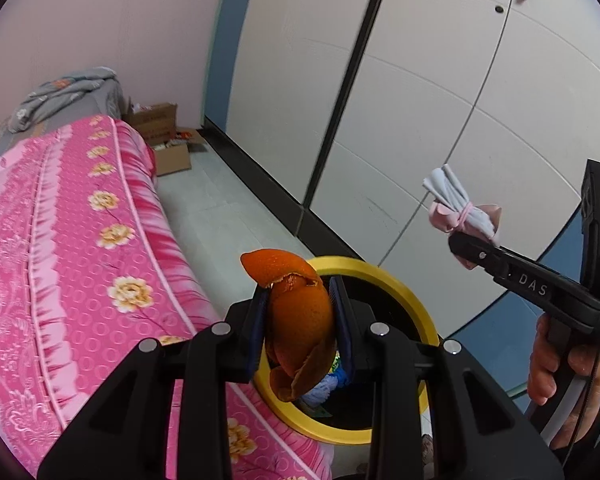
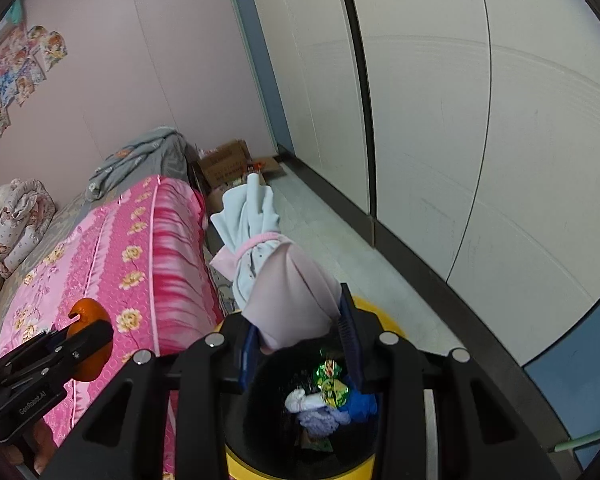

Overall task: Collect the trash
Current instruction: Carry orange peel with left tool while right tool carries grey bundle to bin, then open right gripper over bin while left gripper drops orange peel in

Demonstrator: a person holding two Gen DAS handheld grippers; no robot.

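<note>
Two tongs [image 1: 300, 312] [image 2: 300, 344], one peel [image 1: 300, 320], one bundle [image 2: 276, 280]

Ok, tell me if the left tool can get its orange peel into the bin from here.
Probably yes. The left tool is shut on the orange peel right over the yellow-rimmed bin, whose mouth shows open below. The right tool, with its cloth bundle, is off to the side.
</note>
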